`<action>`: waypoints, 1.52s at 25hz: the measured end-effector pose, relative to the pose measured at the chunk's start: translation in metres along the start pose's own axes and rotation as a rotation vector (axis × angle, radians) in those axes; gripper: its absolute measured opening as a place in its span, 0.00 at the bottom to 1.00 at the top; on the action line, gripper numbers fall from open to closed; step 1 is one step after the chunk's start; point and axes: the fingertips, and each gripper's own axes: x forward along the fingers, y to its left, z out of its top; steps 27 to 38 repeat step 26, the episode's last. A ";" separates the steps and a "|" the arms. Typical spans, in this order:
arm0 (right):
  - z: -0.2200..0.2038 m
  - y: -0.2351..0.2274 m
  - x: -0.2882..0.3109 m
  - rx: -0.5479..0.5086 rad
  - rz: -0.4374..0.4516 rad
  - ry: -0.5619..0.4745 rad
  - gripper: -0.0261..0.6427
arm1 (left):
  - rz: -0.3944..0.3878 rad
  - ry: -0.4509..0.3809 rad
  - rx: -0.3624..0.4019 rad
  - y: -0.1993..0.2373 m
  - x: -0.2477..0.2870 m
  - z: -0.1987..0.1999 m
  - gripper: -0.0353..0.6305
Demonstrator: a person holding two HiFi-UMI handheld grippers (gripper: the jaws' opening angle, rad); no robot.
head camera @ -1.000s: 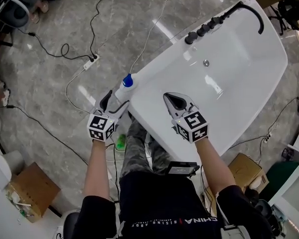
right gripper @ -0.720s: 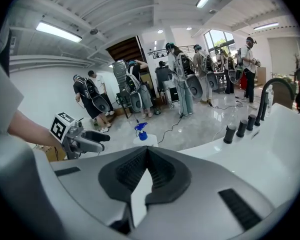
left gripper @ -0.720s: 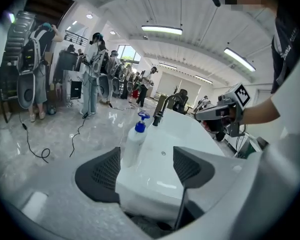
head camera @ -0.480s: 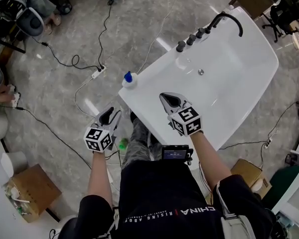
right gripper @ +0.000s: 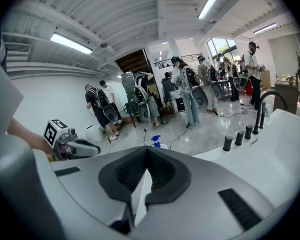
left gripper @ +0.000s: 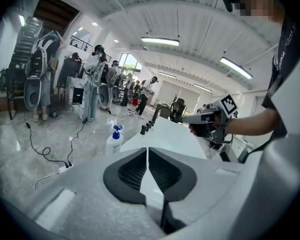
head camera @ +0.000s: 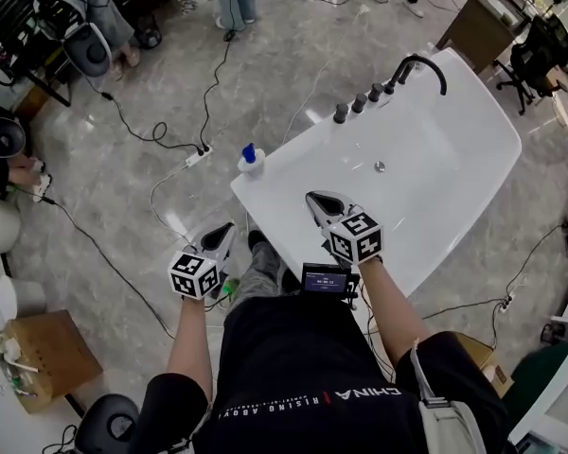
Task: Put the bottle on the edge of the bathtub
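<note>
The white bottle (head camera: pixel 250 159) with a blue cap stands upright on the near left corner of the white bathtub's rim (head camera: pixel 298 145). It also shows as the bottle (left gripper: pixel 113 140) in the left gripper view and, farther off, as the bottle (right gripper: pixel 154 141) in the right gripper view. My left gripper (head camera: pixel 224 232) hangs over the floor, well short of the bottle. Its jaws have just been closing and are now shut, with nothing between them. My right gripper (head camera: pixel 320 200) hovers above the tub's near rim, shut and empty.
A black faucet (head camera: pixel 418 64) and black knobs (head camera: pixel 358 104) line the tub's far rim. Cables and a power strip (head camera: pixel 197 156) lie on the grey floor left of the tub. A cardboard box (head camera: pixel 33 359) sits at the lower left. People stand at the back.
My left gripper has let go of the bottle, drawn back toward the body and shut. The right gripper has pulled back a little. The bottle stays on the tub's corner.
</note>
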 end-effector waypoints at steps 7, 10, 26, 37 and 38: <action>0.014 0.016 0.004 -0.073 0.075 0.012 0.05 | 0.012 -0.034 0.004 -0.015 -0.014 0.002 0.09; 0.017 0.021 0.006 -0.090 0.089 0.011 0.05 | 0.012 -0.042 0.000 -0.018 -0.015 0.003 0.08; 0.020 0.038 0.020 -0.107 0.104 0.005 0.05 | -0.001 -0.052 0.010 -0.017 -0.020 0.004 0.08; 0.020 0.038 0.020 -0.107 0.104 0.005 0.05 | -0.001 -0.052 0.010 -0.017 -0.020 0.004 0.08; 0.020 0.038 0.020 -0.107 0.104 0.005 0.05 | -0.001 -0.052 0.010 -0.017 -0.020 0.004 0.08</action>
